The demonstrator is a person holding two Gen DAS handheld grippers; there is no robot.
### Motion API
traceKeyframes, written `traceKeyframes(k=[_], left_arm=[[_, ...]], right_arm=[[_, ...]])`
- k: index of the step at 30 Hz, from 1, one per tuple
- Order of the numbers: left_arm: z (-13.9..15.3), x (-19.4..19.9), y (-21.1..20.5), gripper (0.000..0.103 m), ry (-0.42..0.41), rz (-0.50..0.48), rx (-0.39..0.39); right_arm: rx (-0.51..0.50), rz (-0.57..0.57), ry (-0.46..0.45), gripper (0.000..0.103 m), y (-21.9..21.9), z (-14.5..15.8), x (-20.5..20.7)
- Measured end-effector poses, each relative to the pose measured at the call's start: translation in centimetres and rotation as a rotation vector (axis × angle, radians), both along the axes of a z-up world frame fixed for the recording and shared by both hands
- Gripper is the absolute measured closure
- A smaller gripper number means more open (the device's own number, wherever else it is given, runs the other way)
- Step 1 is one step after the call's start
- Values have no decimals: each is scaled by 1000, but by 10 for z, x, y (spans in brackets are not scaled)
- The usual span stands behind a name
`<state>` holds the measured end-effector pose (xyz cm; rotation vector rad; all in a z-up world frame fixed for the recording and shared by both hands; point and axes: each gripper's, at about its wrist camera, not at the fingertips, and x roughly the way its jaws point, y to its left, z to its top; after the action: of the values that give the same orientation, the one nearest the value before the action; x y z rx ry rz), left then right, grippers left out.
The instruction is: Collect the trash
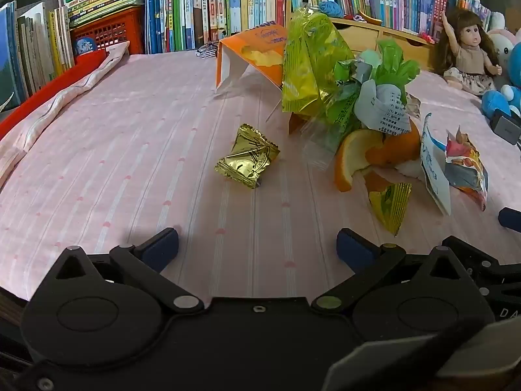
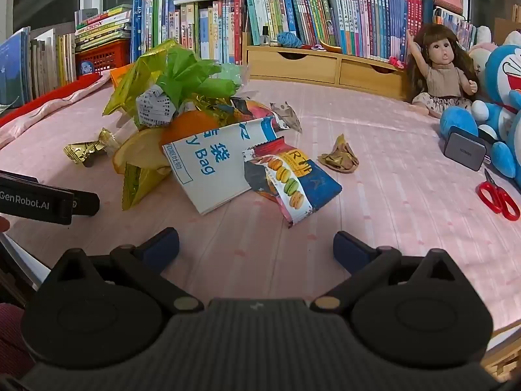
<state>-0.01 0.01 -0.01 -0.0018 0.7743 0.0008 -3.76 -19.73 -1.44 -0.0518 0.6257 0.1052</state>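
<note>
Left wrist view: the left tool [image 1: 257,244] is seen with its blue pads set wide apart and nothing between them, angled down over a pink striped cloth [image 1: 130,150] that covers the worktop. A gold sweet wrapper [image 1: 247,159] lies alone just ahead of the pads, apart from the main heap, and is judged the easiest first pick for that reason. Behind it, a yellow-green foil bag [image 1: 306,65], crumpled green plastic [image 1: 390,65], a printed paper scrap [image 1: 384,110] and orange peel [image 1: 355,156] are piled together, leaning on an orange carton [image 1: 250,52].

In the right wrist view, the right tool [image 2: 255,244] is likewise held wide apart and empty, pointed at a macaron snack packet [image 2: 286,176] and a white paper bag with blue lettering [image 2: 208,166] at the near edge of the heap. A crumpled brown wrapper [image 2: 338,159] lies well apart to the right. Red scissors [image 2: 498,195], a doll [image 2: 439,71] and a blue plush toy [image 2: 501,104] are kept at the far side, clear of the rubbish. No bin is visible.
</note>
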Motion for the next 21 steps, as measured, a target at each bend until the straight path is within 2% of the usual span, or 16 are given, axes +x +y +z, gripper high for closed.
traceKeyframes(k=[21], left_arm=[[-1, 2, -1, 0, 7, 0, 2]], right_arm=[[-1, -1, 8, 0, 1, 0, 1]])
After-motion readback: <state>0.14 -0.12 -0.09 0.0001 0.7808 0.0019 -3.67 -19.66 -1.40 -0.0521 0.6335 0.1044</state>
